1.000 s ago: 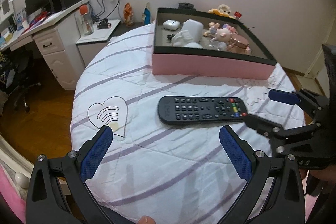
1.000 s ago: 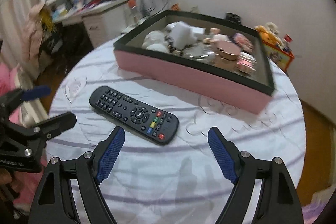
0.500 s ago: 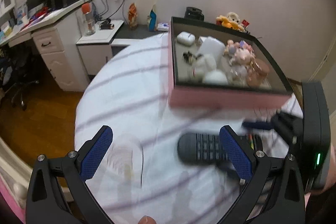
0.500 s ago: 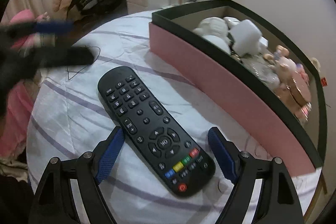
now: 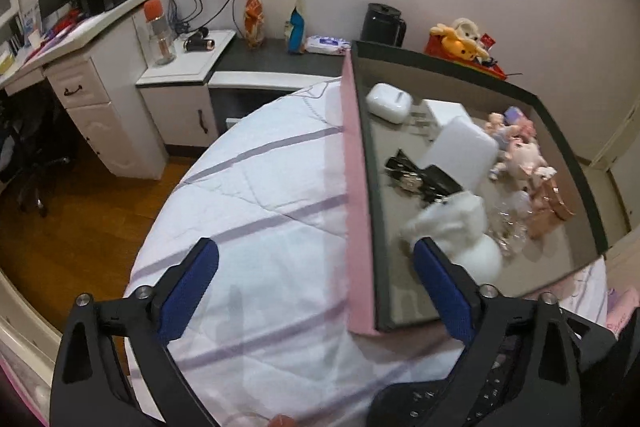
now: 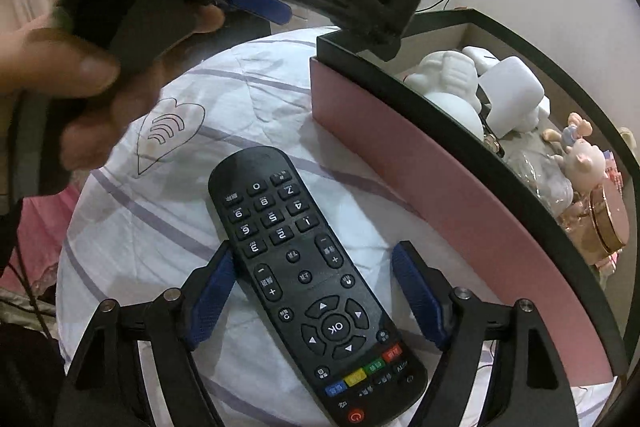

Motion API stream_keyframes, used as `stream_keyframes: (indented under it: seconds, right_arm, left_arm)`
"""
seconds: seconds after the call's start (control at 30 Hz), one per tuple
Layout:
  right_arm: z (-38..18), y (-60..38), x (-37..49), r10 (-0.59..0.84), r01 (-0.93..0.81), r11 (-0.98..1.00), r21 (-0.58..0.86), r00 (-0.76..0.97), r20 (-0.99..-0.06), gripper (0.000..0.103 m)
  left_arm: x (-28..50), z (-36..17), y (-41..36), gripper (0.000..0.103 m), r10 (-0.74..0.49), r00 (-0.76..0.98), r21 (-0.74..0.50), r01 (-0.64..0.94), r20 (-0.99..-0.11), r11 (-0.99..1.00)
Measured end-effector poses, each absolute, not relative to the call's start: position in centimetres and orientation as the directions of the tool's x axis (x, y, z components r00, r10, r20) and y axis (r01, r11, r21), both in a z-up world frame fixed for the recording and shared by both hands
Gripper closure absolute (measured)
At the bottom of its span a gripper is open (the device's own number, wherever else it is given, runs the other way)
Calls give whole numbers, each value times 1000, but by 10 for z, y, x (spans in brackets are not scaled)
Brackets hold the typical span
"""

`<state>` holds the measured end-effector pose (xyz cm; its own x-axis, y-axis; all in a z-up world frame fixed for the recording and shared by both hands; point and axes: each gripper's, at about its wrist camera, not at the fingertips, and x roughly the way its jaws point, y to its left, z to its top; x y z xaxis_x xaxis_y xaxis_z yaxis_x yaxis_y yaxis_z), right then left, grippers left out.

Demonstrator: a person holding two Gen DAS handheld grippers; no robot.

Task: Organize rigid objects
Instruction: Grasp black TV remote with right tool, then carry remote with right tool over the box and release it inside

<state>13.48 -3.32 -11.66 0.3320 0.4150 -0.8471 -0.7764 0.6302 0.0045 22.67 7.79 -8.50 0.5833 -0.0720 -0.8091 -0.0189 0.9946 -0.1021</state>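
A black remote (image 6: 304,275) lies on the white striped bedspread (image 6: 168,227), beside a pink box with a dark rim (image 6: 404,155). My right gripper (image 6: 314,250) straddles the remote's middle and its jaws are closing. The left pad is at the remote's edge and the right pad stands apart from it. My left gripper (image 5: 316,247) hovers astride the box's pink side wall (image 5: 356,187), its jaws closing without touching the wall. A hand holds this gripper at the top of the right wrist view, with one finger (image 6: 372,27) over the box's corner. The remote's end (image 5: 440,399) shows at the bottom edge.
The box holds a white earbud case (image 5: 388,103), white blocks, keys, plush toys (image 5: 520,151) and a rose-gold round case (image 6: 608,223). A desk with a monitor (image 5: 80,39), a nightstand and wooden floor (image 5: 80,219) lie left of the bed. A heart outline (image 6: 168,131) marks the bedspread.
My left gripper swung right, from above the remote to the box's side wall, and its jaws narrowed. My right gripper rolled and came down around the remote, its jaws narrowing too.
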Motion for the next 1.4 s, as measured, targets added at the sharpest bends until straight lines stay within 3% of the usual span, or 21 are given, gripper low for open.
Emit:
stream_keyframes:
  seconds: [0.07,0.17,0.27,1.07,1.4]
  right_arm:
    - [-116,-31,134,428,-774,633,17,331,-841,39]
    - [-114,-29,132,421,-763,646,12,343,-839,53]
    - [-112,-25,127,405,-750,662,2,355,-842,59]
    - [-36,-106,120,450,-573,810,122,476,-756,59]
    - [-17,-116,203,418,-427,883,193,533,-736,59]
  left_arm:
    - [234,-94,78,41,-78,554,-96,-4,-829,995]
    - [238,-96,69,62,-115,550,-109,44,-827,993]
    - [241,-95,54,91,-152,537,-118,97,-830,988]
    - [231,-91,53,92,-138,564,-103,93,-814,990]
    - [231,-89,54,92,-135,569,-102,89,-812,991]
